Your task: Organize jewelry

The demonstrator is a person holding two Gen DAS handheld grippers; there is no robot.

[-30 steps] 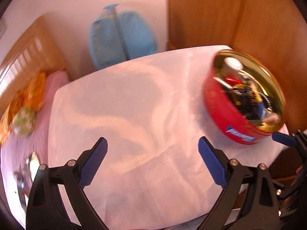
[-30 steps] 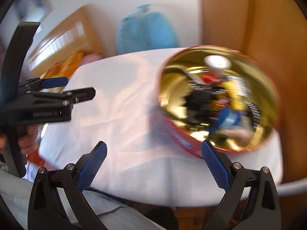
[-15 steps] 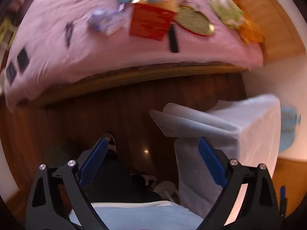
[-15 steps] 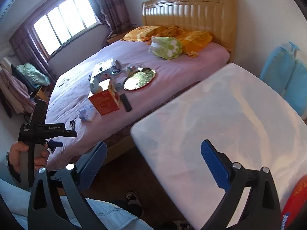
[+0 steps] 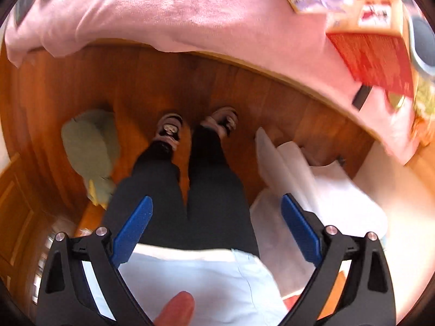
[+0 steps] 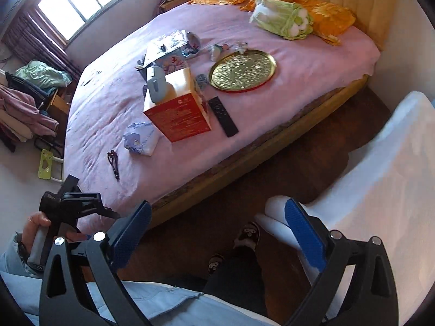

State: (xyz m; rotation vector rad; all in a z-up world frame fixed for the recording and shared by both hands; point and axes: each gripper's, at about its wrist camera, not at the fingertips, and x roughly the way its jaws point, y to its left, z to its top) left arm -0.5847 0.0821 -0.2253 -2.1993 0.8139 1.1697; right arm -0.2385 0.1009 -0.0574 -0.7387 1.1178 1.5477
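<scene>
While both grippers hung spread and empty, the right gripper point(image 6: 217, 231) faced the bed point(image 6: 312, 62) — the gold tray point(image 6: 242, 69) lay ahead, slightly right. The left gripper point(image 5: 216, 224) pointed at the floor point(image 5: 152, 78), so the right seemed nearer.

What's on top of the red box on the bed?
A grey-blue thing lies across the open top of the red box, partly sticking out. It hides whatever is inside the box.

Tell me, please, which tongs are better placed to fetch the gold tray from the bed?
Probably the right tongs: open, empty, facing the bed with the gold tray in view. The left tongs, also open and empty, point down at the floor and the person's shoes.
</scene>
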